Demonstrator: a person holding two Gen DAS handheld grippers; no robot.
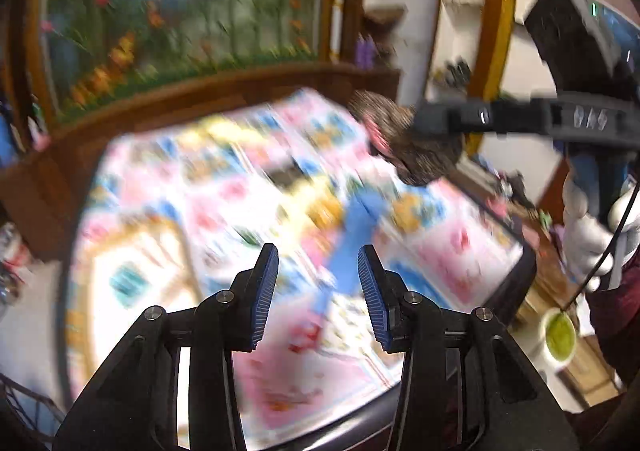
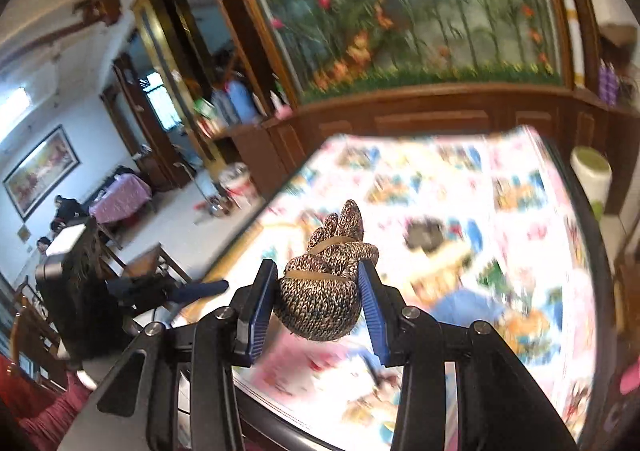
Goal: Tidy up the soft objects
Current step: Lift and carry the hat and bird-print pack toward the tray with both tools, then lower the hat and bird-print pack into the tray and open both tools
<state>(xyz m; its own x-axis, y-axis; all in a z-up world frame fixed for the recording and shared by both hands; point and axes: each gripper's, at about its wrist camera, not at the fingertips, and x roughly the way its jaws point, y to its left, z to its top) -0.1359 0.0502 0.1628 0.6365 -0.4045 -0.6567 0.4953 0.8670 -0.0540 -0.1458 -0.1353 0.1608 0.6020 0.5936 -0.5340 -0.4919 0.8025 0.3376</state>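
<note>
My right gripper (image 2: 318, 295) is shut on a rolled brown-and-cream knitted bundle (image 2: 324, 291) bound with tan bands, held in the air above the table. The bundle also shows in the left wrist view (image 1: 408, 143) at the upper right, clamped in the right gripper (image 1: 436, 123). My left gripper (image 1: 318, 279) is open and empty, over the table with its colourful cartoon-print cloth (image 1: 224, 187). A blue soft item (image 1: 356, 235) lies on the cloth beyond the left fingers; it shows blurred in the right wrist view (image 2: 464, 305). A dark item (image 2: 426, 235) lies farther out.
A wooden cabinet with a flower panel (image 2: 420, 11) runs behind the table. A white-and-green cylinder (image 2: 592, 175) stands past the table's far right corner. A green-filled cup (image 1: 560, 335) stands right of the table. Chairs and a side table (image 2: 120, 195) stand at the left.
</note>
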